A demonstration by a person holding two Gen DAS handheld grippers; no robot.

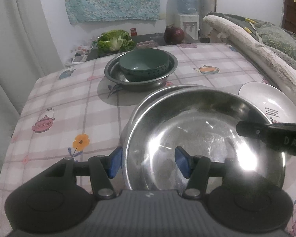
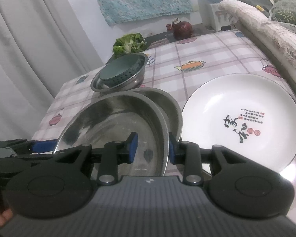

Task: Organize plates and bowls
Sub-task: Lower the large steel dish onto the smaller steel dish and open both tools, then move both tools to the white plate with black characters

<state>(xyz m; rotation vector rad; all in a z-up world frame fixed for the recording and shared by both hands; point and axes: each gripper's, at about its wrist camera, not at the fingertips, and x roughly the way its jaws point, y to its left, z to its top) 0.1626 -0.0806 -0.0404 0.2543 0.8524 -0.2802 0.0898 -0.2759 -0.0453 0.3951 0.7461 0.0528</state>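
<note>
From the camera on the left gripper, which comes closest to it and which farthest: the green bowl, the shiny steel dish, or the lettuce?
1. Shiny steel dish: its rim between the left gripper's fingers.
2. Green bowl: mid-table, inside another steel dish.
3. Lettuce: past the table's far edge, left.

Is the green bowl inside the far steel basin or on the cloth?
Inside: the green bowl sits within the far steel basin, whose rim rings it.

A pink-and-white checked tablecloth [image 1: 49, 98] printed with teapots is seen; a dark green bowl [image 1: 144, 64] at twelve o'clock; a white plate [image 2: 242, 116] with black calligraphy at three o'clock; blue gripper pads [image 1: 114, 163].
</note>
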